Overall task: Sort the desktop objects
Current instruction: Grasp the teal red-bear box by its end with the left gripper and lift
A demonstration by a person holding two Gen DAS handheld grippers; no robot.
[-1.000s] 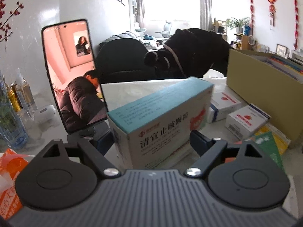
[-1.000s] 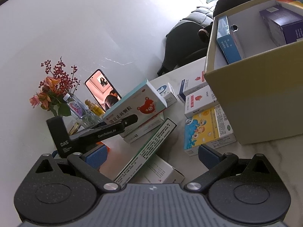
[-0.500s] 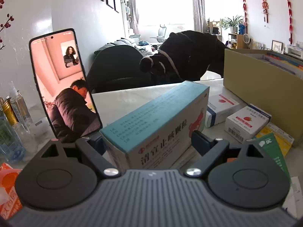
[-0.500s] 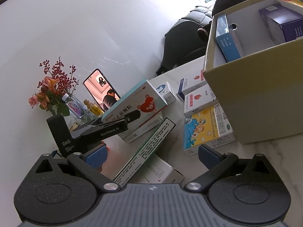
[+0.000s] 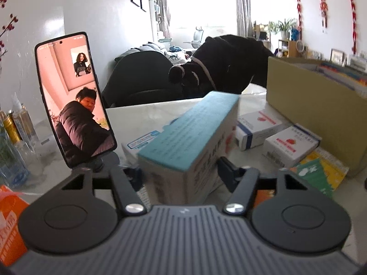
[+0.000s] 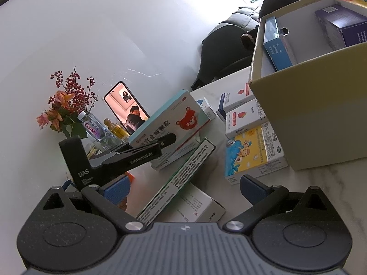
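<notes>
A white medicine box with a teal top and a red bear (image 5: 190, 123) (image 6: 174, 119) lies tilted on other boxes. My left gripper (image 5: 181, 174) has it between its jaws, which are closing, and both pads sit against the box's sides. In the right wrist view one of its fingers (image 6: 142, 154) lies along the box's face. My right gripper (image 6: 183, 188) stands open low over the table. A long green-edged box (image 6: 183, 174) slants in front of its fingers, untouched. A cardboard carton (image 6: 321, 105) (image 5: 309, 105) on the right holds several boxes.
A phone (image 5: 75, 98) (image 6: 126, 110) stands propped at the left, with bottles and a flower vase (image 6: 68, 105) beside it. Red-and-white boxes (image 5: 291, 142) and a yellow cartoon box (image 6: 250, 151) lie by the carton. An orange box (image 5: 9, 217) sits at the near left.
My left gripper's jaws have drawn in from wide open onto the teal-topped box, which now sits closer to the camera. The right gripper has not moved.
</notes>
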